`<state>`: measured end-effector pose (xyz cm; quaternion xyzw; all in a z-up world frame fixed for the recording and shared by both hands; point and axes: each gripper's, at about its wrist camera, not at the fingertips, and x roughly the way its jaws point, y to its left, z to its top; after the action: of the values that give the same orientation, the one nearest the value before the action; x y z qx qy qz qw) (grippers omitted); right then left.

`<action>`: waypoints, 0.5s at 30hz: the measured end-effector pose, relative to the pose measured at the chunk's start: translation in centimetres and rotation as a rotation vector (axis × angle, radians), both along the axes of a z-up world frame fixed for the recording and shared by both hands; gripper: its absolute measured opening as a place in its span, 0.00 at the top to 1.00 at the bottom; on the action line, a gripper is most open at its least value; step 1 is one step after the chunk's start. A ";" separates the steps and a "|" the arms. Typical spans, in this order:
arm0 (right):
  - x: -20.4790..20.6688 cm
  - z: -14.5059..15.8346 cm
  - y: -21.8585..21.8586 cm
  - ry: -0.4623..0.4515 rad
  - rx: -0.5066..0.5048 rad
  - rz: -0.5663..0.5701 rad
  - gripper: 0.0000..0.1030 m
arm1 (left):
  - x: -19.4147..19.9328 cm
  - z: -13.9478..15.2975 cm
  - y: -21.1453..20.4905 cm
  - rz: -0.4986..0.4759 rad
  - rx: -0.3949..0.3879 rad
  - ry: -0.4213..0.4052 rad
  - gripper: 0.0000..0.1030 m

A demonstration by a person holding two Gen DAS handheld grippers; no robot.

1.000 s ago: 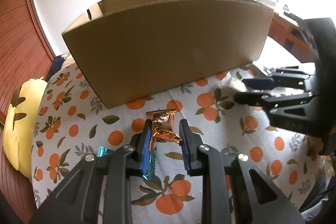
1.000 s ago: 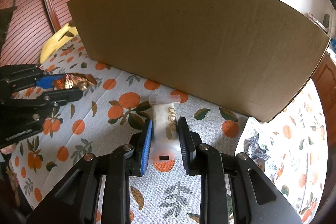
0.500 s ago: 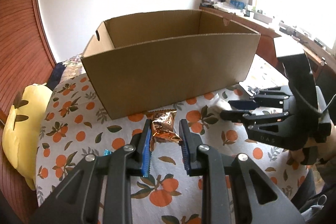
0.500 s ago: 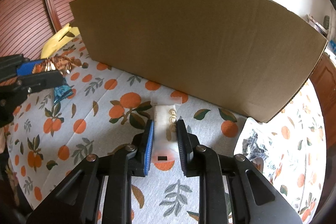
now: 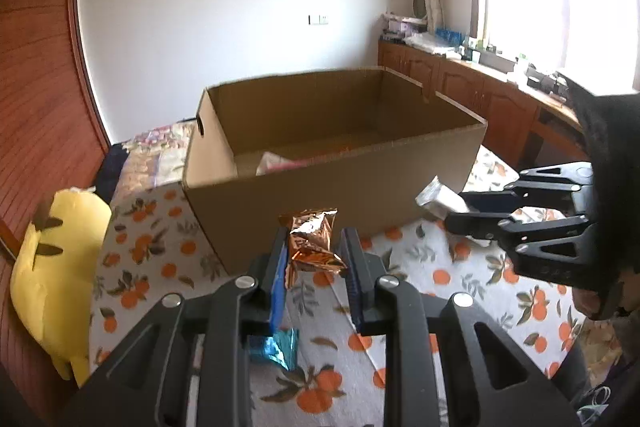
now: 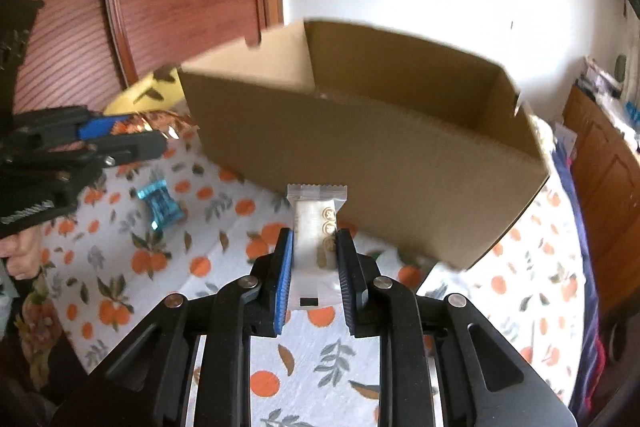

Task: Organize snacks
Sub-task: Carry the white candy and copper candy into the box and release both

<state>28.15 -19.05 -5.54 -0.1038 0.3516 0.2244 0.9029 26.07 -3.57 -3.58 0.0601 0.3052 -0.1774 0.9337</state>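
My left gripper (image 5: 314, 255) is shut on a copper foil snack packet (image 5: 312, 245) and holds it in the air in front of the open cardboard box (image 5: 332, 183). My right gripper (image 6: 314, 247) is shut on a white snack bar (image 6: 316, 227) and holds it up before the box's near wall (image 6: 372, 163). The right gripper also shows in the left wrist view (image 5: 464, 211) with the white bar (image 5: 438, 197). The left gripper shows in the right wrist view (image 6: 132, 137) with the foil packet (image 6: 156, 123). A few packets lie inside the box (image 5: 276, 163).
A blue foil snack (image 6: 160, 203) lies on the orange-print tablecloth (image 6: 120, 267), left of the box; it also shows under my left fingers (image 5: 276, 347). A yellow cushion (image 5: 52, 267) lies at the table's left edge. Wooden cabinets (image 5: 480, 99) stand at the back right.
Both grippers have risen with their snacks from the tablecloth to about the height of the box rim. The box's inside has come into view.
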 end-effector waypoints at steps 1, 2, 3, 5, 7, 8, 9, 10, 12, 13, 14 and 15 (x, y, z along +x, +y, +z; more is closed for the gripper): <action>0.0 0.9 -0.1 -0.019 0.001 -0.003 0.81 | 0.2 0.3 0.0 -0.001 -0.002 -0.007 0.78; 0.1 1.5 0.0 -0.030 0.001 -0.006 0.81 | 0.5 0.7 0.0 -0.002 -0.005 -0.014 0.78; 0.2 2.0 0.1 -0.042 0.001 -0.008 0.81 | 0.8 1.1 0.0 -0.004 -0.008 -0.022 0.78; 0.8 3.3 0.1 -0.070 0.001 -0.006 0.81 | 1.4 1.9 -0.2 -0.011 -0.013 -0.034 0.78; 1.2 4.0 0.4 -0.088 0.000 -0.004 0.81 | 2.1 2.7 -0.4 -0.019 -0.015 -0.047 0.78; 1.6 4.5 0.5 -0.098 0.001 -0.001 0.81 | 2.5 3.3 -0.6 -0.024 -0.014 -0.058 0.78; 2.1 4.9 0.6 -0.106 0.001 0.002 0.81 | 2.8 3.6 -0.7 -0.025 -0.012 -0.067 0.78; 2.4 5.2 0.9 -0.111 0.002 0.005 0.81 | 3.2 4.0 -0.8 -0.026 -0.010 -0.075 0.78; 3.2 5.7 1.2 -0.123 -0.001 0.009 0.81 | 4.1 4.6 -1.1 -0.031 -0.008 -0.088 0.78; 3.3 5.9 1.3 -0.129 -0.001 0.010 0.81 | 4.6 4.8 -1.2 -0.033 -0.011 -0.091 0.78; 3.9 6.2 1.4 -0.140 -0.001 0.010 0.81 | 5.0 4.9 -1.2 -0.034 -0.012 -0.094 0.78; 4.0 6.2 1.4 -0.143 0.000 0.011 0.81 | 5.7 5.0 -1.3 -0.034 -0.011 -0.096 0.77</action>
<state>32.19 -17.61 0.70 -0.1217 0.2857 0.2212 0.9245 31.72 -4.90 1.41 0.0684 0.2580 -0.1921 0.9444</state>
